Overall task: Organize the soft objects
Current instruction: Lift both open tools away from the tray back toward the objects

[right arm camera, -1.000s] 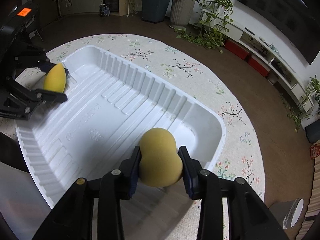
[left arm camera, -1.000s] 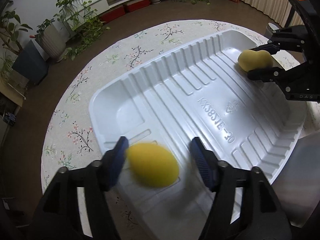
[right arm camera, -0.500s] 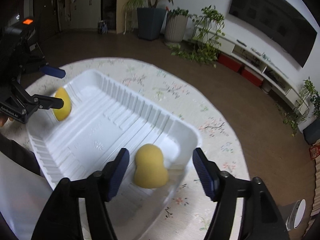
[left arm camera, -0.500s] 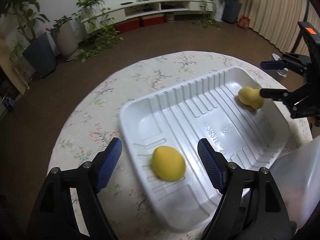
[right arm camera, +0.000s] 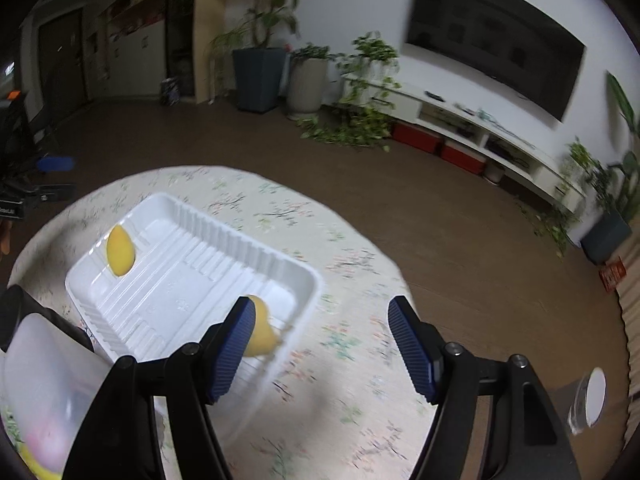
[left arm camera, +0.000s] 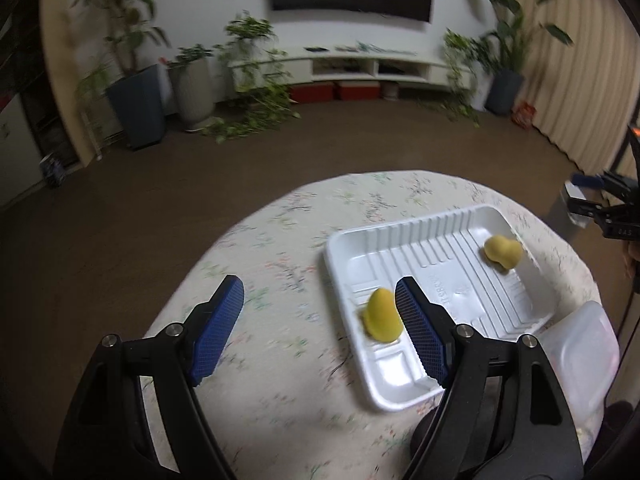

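A white ribbed tray (left arm camera: 536, 320) lies on a round table with a floral cloth (left arm camera: 280, 360). A yellow egg-shaped sponge (left arm camera: 383, 315) lies at its near left end. A tan gourd-shaped sponge (left arm camera: 502, 252) lies at its far right end. My left gripper (left arm camera: 320, 320) is open and empty, raised above the table left of the tray. In the right wrist view the tray (right arm camera: 120, 312) holds the egg sponge (right arm camera: 120, 255) and the gourd sponge (right arm camera: 262, 334), partly behind my finger. My right gripper (right arm camera: 322, 354) is open and empty, above the cloth beside the tray.
A translucent plastic container (left arm camera: 580, 360) stands at the table's near edge by the tray; it also shows in the right wrist view (right arm camera: 44, 400). The other gripper (left arm camera: 604, 210) shows at the far right. Potted plants (left arm camera: 138, 100) and a low TV shelf (left arm camera: 360, 68) stand beyond on brown floor.
Both grippers opened and let go of their sponges, which now lie in the tray. Both grippers have pulled back and up, away from the tray.
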Demonstrator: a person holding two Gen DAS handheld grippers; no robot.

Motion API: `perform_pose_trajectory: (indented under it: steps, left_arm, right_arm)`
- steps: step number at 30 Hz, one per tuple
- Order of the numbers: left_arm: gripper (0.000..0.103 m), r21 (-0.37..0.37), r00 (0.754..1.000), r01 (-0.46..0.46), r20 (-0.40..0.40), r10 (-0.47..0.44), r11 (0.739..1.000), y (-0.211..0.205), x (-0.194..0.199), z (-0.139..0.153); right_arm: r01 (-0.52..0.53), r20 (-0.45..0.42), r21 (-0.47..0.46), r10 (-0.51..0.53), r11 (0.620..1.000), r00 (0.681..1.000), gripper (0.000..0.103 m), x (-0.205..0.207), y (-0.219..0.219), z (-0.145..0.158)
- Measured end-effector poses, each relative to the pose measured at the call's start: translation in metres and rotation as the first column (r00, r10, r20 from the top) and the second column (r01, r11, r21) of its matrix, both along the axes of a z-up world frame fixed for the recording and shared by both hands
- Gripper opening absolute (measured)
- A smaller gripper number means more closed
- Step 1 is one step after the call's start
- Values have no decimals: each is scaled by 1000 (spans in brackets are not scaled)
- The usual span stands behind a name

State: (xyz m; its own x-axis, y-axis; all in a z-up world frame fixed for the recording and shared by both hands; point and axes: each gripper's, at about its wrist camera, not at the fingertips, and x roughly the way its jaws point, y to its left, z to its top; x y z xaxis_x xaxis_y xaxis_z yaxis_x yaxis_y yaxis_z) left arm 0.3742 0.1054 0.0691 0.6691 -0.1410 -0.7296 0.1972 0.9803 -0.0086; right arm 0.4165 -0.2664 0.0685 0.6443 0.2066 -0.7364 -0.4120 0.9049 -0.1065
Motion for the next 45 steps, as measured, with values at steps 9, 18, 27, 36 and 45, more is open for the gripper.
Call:
perform_pose_trajectory:
  steps: [9, 18, 27, 36, 45]
  left_arm:
    - [77, -33, 996, -91, 18, 92, 995, 49, -62, 3]
    - [77, -95, 988, -154, 20, 156, 984, 64, -148, -10]
    - [77, -109, 995, -101, 0, 101, 989, 31, -232, -36]
    - [80, -134, 997, -59, 35, 64, 989, -3, -290, -34]
    - [81, -173, 1000, 30, 11, -29, 984, -54, -330, -62]
  right_arm:
    - [128, 17, 63, -130, 990, 991, 72, -42, -67, 23]
    - [229, 5, 146, -232, 963, 973, 72, -111, -111, 27]
    - [255, -84, 224, -242, 941, 967, 72, -196, -106, -9]
    - [284, -193, 294, -234, 913, 953, 72, -264, -84, -44]
    - [257, -247, 319, -182, 912, 952, 73, -310, -47, -72]
